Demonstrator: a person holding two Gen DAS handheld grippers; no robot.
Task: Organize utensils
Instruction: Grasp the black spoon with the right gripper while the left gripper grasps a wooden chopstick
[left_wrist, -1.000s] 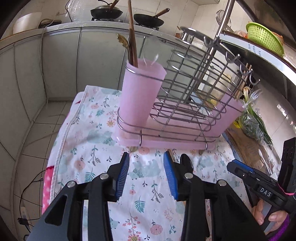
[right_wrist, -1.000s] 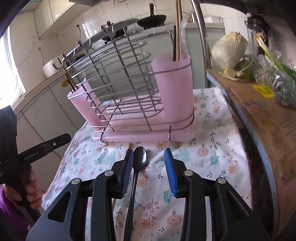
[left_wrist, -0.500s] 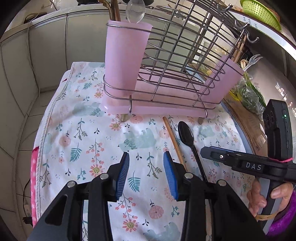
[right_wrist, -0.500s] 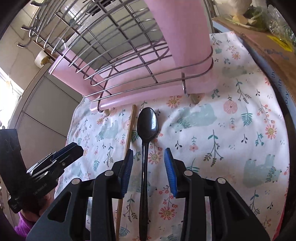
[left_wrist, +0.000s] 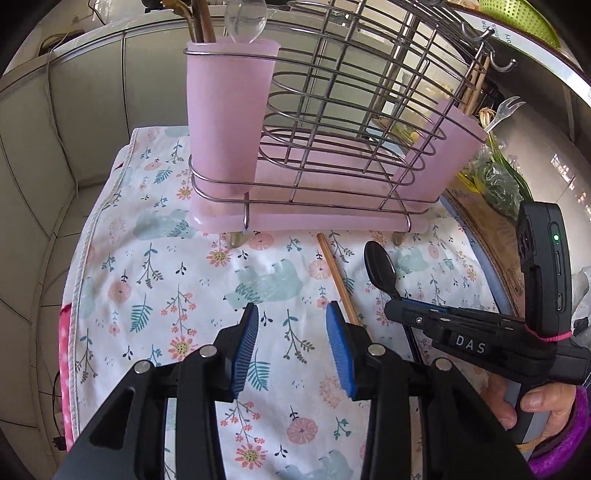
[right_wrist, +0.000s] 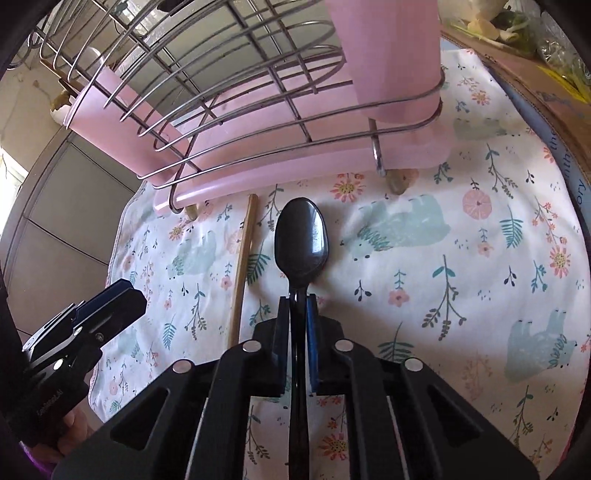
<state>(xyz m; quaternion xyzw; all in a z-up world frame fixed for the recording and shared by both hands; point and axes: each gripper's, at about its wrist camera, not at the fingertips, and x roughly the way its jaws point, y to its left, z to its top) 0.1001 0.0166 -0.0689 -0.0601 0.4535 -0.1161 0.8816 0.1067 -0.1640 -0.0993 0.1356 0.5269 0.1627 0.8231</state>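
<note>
Glossy black plastic spoon (right_wrist: 302, 242) lies bowl-up on the flower-printed cloth (right_wrist: 461, 266) covering the bench, just in front of the pink plastic and steel-wire utensil rack (right_wrist: 258, 122), with a thin wooden chopstick (right_wrist: 242, 269) alongside on its left. The right gripper (right_wrist: 297, 321) points steeply down, its blue-padded fingers closing on the spoon's slim neck. The left gripper (left_wrist: 291, 345) hangs over bare cloth, its ribbed fingers (left_wrist: 245, 343) half apart with nothing between them.
</note>
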